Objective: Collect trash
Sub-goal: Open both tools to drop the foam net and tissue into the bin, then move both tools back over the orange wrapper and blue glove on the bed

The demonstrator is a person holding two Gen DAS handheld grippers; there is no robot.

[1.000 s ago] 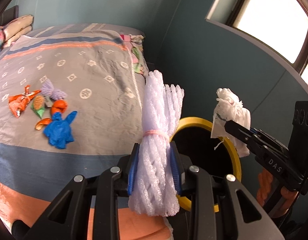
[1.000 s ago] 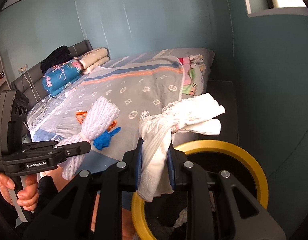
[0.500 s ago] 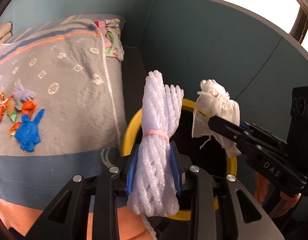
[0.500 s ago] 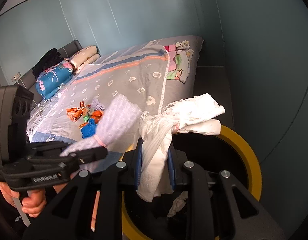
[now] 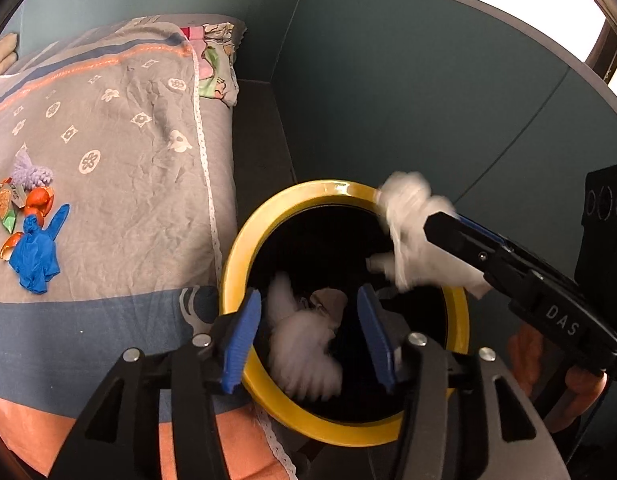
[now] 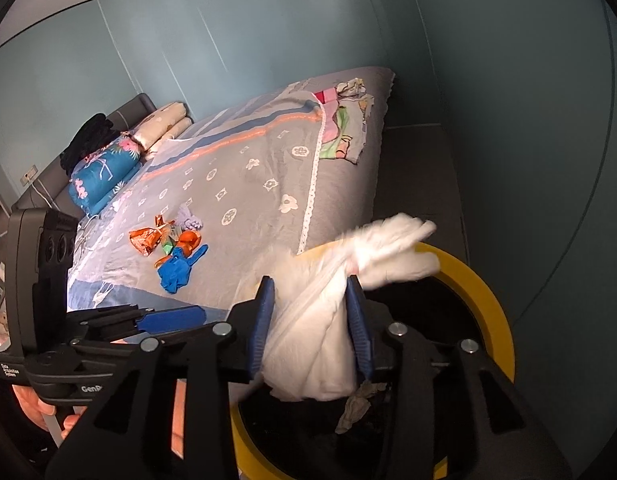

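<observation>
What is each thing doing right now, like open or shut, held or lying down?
Left gripper: open, holding nothing, over the bin.
Foam net: loose, blurred, dropping into the bin.
Right gripper: fingers apart, white bag between them; grip cannot be told.
White bag: crumpled, between the right fingers above the bin.
Bin: no lid, trash inside.
Blue glove: lying crumpled on the bed.
Orange wrappers: lying on the bed.

The white foam net (image 5: 300,344) is motion-blurred inside the bin (image 5: 244,240); lower frame edges cut off both gripper bodies.
</observation>
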